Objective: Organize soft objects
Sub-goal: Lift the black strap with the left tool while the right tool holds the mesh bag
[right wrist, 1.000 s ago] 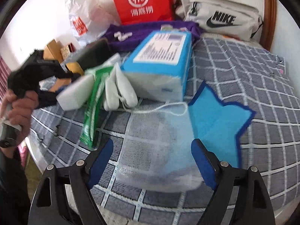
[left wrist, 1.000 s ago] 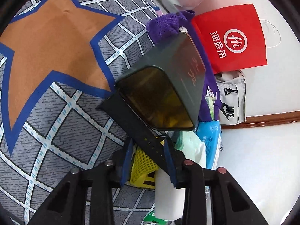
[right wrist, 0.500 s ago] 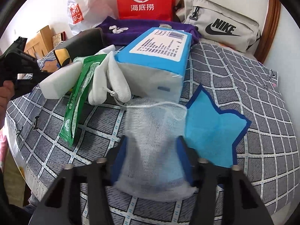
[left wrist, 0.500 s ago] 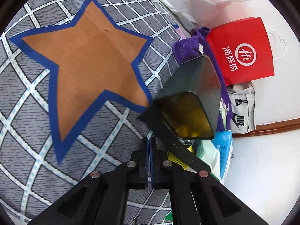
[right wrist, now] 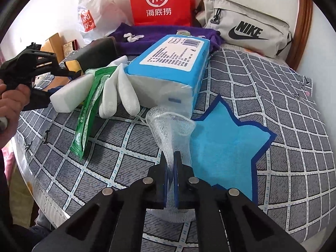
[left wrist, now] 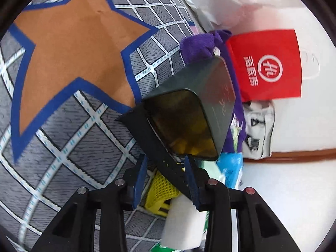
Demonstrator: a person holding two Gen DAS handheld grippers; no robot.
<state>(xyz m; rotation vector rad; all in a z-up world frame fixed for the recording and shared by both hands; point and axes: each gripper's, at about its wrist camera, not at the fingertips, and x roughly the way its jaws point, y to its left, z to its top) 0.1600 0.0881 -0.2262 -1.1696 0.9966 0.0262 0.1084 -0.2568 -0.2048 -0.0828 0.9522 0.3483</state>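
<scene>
**Mesh pouch pinched on the bed, dark case flap between parted jaws**

A bed (right wrist: 283, 126) spread with a grey grid-patterned cover is seen in both views. Only the left wrist view shows the orange star patch (left wrist: 73, 48), up and left of the jaws; only the right wrist view shows the blue star patch (right wrist: 226, 147), just right of the jaws. A blue tissue pack (right wrist: 168, 67), white glove (right wrist: 117, 92) and green sachet (right wrist: 88, 113) are seen ahead of the right jaws.

The left gripper (left wrist: 166, 172) has just been opening: its jaws, shut half a second ago, now stand parted around the black flap of a dark, rigid, box-shaped case (left wrist: 189, 113), whose amber inside faces the camera; pad contact cannot be confirmed.

The right gripper (right wrist: 170, 168) has closed from wide apart a second ago; its jaws are now pinched on the white mesh pouch (right wrist: 170, 130), a soft net bunched into a cone above them, its rimmed mouth open.
</scene>
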